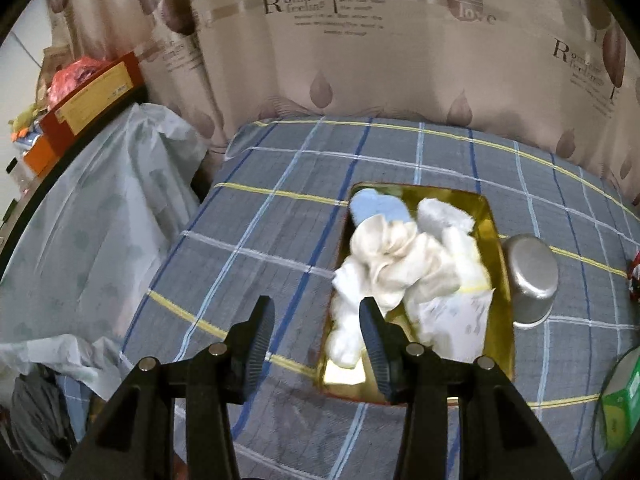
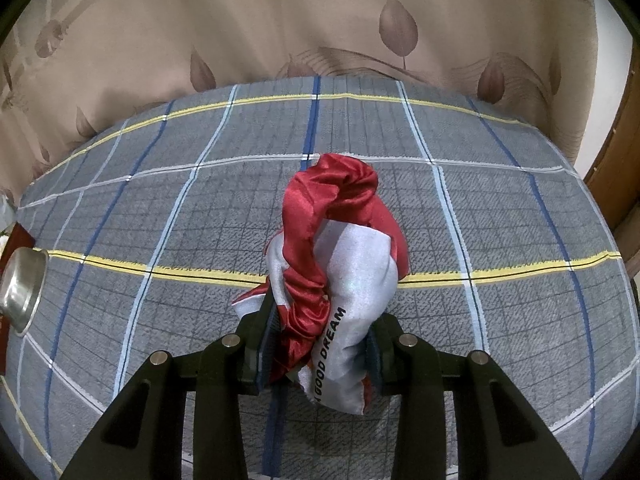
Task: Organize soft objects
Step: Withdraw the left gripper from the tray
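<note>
In the left wrist view a gold tray (image 1: 502, 248) lies on the plaid bed and holds a heap of white and pale blue soft cloths (image 1: 404, 264). My left gripper (image 1: 316, 320) is open and empty, just above the tray's near left corner. In the right wrist view my right gripper (image 2: 320, 336) is shut on a red and white satin cloth (image 2: 340, 248) printed "A GOOD DREAM", held above the bed. A bit of that red cloth shows at the right edge of the left wrist view (image 1: 634, 276).
A metal bowl (image 1: 530, 280) lies tipped beside the tray's right side and shows in the right wrist view (image 2: 22, 288). A green box (image 1: 622, 404) sits at the right. A plastic-covered surface (image 1: 92, 216) and boxes (image 1: 88, 96) stand left. A curtain (image 2: 320, 20) hangs behind the bed.
</note>
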A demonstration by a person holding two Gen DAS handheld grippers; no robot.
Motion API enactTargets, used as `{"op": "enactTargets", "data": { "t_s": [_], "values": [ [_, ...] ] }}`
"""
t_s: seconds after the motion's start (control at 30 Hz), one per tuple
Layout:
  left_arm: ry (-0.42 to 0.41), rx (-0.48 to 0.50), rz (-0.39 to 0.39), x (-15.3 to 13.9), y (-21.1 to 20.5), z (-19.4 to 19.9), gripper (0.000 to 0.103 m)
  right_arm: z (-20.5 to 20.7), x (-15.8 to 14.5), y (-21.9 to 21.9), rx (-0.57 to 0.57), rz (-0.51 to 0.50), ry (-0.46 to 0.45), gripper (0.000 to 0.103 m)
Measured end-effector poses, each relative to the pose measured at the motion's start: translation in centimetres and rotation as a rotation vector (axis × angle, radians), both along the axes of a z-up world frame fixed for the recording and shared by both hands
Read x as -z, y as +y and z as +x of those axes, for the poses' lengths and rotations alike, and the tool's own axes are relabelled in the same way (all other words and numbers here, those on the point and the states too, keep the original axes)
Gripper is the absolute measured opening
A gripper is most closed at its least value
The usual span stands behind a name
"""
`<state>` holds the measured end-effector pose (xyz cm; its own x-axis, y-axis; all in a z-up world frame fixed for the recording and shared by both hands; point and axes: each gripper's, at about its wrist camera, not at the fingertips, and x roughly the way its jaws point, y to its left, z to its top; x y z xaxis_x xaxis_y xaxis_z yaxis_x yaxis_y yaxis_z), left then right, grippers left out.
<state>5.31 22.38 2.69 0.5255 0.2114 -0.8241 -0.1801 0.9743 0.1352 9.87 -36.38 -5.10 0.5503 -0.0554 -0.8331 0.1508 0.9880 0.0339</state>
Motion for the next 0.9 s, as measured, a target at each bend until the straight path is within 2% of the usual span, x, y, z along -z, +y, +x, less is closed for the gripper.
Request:
{"op": "enactTargets", "data": {
  "t_s": [0.13,0.27,0.47,0.57,0.77,0.9],
  "values": [
    [-0.014,0.007,0.032,0.5,-0.1,-1.0,0.045,0.5,-0.1,0.2,0.021,-0.009,0.029,0.035],
    [-0.029,-0.003,0.038,1.1,-0.1,-1.6,0.045,0.8,-0.3,0.7,0.033,-0.018,0.051,0.025],
    [-0.048,-0.017,0.02,1.6,0.1,-1.8,0.045,0.7,-1.3,2.1,0.024,-0.017,0.053,0.022],
    [-0.051,-0.031,-0.002,1.9,0.5,-1.9,0.045,0.6,-2.3,3.1,0.008,-0.019,0.047,0.022],
    [-0.049,-0.075,-0.058,2.6,1.7,-2.5,0.045,-0.1,-5.8,6.2,-0.075,0.045,-0.013,0.022],
    [-0.048,-0.084,-0.055,2.9,2.1,-2.5,0.045,-0.6,-7.8,9.7,-0.149,0.032,-0.041,0.022]
  ]
}}
